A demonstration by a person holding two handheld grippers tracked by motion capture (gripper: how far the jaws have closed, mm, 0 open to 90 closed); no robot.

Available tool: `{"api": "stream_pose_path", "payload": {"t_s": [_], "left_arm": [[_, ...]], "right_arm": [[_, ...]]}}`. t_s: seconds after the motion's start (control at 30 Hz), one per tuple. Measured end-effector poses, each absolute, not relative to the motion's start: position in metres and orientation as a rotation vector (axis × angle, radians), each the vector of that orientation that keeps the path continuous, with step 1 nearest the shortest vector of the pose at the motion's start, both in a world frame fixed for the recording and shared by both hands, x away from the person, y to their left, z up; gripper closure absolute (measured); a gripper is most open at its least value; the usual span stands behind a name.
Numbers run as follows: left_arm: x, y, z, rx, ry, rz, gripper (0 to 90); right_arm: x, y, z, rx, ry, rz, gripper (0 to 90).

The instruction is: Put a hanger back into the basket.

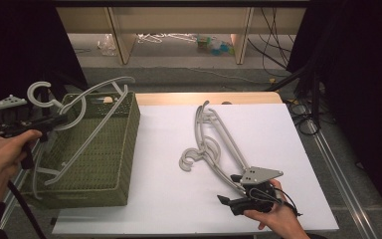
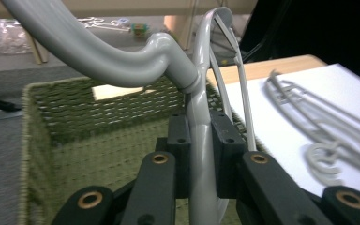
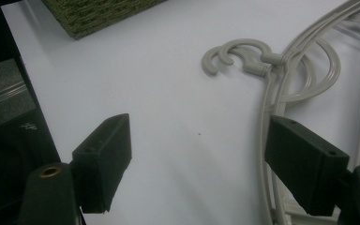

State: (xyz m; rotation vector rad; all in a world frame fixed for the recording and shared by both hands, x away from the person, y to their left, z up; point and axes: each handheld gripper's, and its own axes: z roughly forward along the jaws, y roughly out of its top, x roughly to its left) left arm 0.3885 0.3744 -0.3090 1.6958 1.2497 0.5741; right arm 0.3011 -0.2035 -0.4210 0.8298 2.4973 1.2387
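Note:
My left gripper [image 1: 59, 119] [image 2: 200, 136] is shut on the neck of a grey plastic hanger [image 1: 104, 83] [image 2: 122, 61], just below its hook. The hanger hangs tilted over the green woven basket [image 1: 124, 149] [image 2: 42, 122] at the table's left. Two more grey hangers [image 1: 219, 144] [image 2: 328, 140] lie stacked on the white tabletop [image 1: 179, 199], hooks [image 3: 236, 54] pointing left. My right gripper [image 1: 230, 189] [image 3: 199, 154] stands open at their near end. One of its pads lies over the hangers' arm, and bare tabletop shows between the jaws.
The basket's lower end overhangs the table's front left edge. Beyond the white sheet a strip of wooden table [image 1: 209, 97] shows, then floor with wooden frame legs [image 1: 121, 35], small clutter [image 1: 214, 45] and cables [image 1: 303, 114] at the right.

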Motion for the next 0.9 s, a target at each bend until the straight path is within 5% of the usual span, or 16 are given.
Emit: {"api": "stream_pose_path", "payload": {"t_s": [0.9], "left_arm": [[0.436,0.395,-0.346,1.985,1.277,0.576,79.6]], "right_arm": [[0.301,-0.202,-0.422,0.816,2.534,1.236,25.0]]}}
